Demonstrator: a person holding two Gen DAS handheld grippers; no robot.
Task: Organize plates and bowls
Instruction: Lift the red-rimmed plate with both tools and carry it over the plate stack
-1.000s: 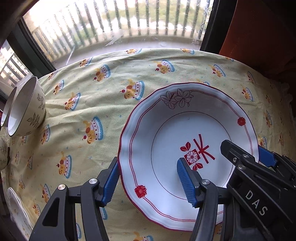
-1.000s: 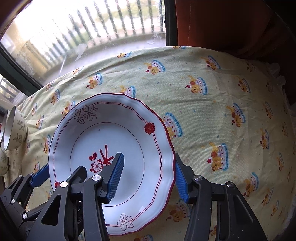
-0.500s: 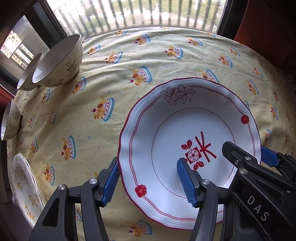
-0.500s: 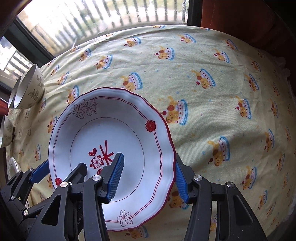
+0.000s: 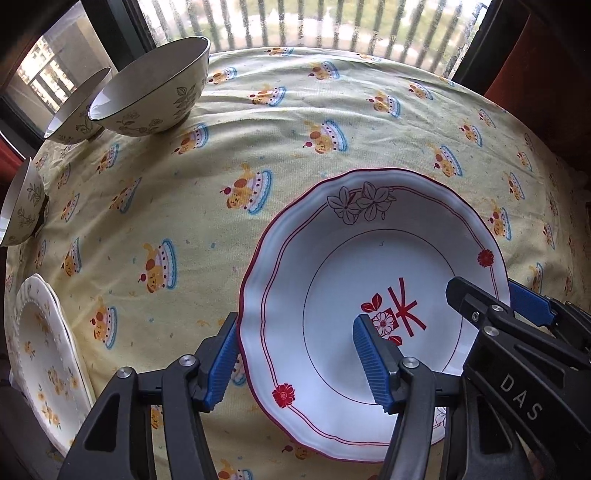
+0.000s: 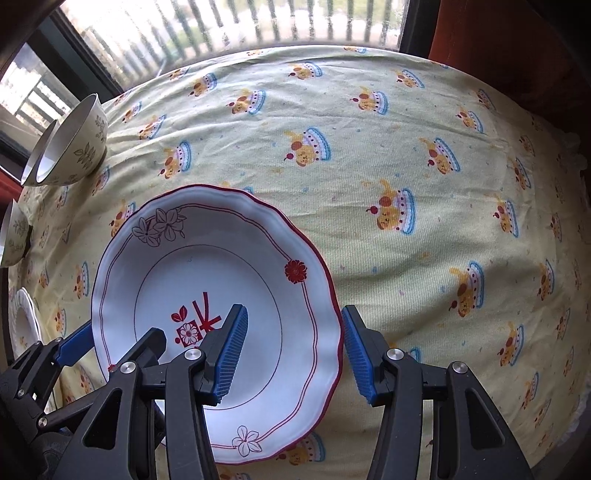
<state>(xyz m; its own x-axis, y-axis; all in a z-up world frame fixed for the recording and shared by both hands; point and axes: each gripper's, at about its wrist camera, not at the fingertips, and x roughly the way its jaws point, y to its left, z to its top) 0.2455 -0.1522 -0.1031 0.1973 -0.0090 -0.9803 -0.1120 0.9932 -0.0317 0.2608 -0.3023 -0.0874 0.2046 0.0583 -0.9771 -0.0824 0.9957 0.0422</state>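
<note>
Holding one red-rimmed white plate (image 5: 373, 295) above the bench (image 5: 295, 140), both tools grip it from opposite sides. The left tool (image 5: 297, 363) straddles the plate's left rim: one blue pad (image 5: 221, 365) sits outside and under the rim, the other inside on the plate's well. The right tool (image 6: 291, 356) straddles the right rim in the same way, one pad (image 6: 231, 354) inside the well, one outside the edge. Each tool's jaws stand at mid width, closed on the rim. In each wrist view the other tool shows at the plate's far side.

Plate details: scalloped edge with a dark red line, a double red ring, red flower marks on the rim, outlined blossoms, and a red motif in the centre. It appears slightly tilted and lifted off the cloth, though contact underneath cannot be confirmed.

Count, other dishes:
- Bowls: three, cream with leaf print. Two sit one just behind the other at the far left of the bench, the nearer bowl (image 5: 147, 88) and the farther bowl (image 5: 75, 110). A third bowl (image 5: 22, 206) sits apart, at the left edge.
- Plates: one more, a cream plate with yellow flowers (image 5: 44, 354), at the near left edge, well apart from the held plate.

The bench is covered by a pale yellow tablecloth (image 6: 406, 155) printed with small cake figures. A window with railing (image 5: 332, 26) runs behind it.
</note>
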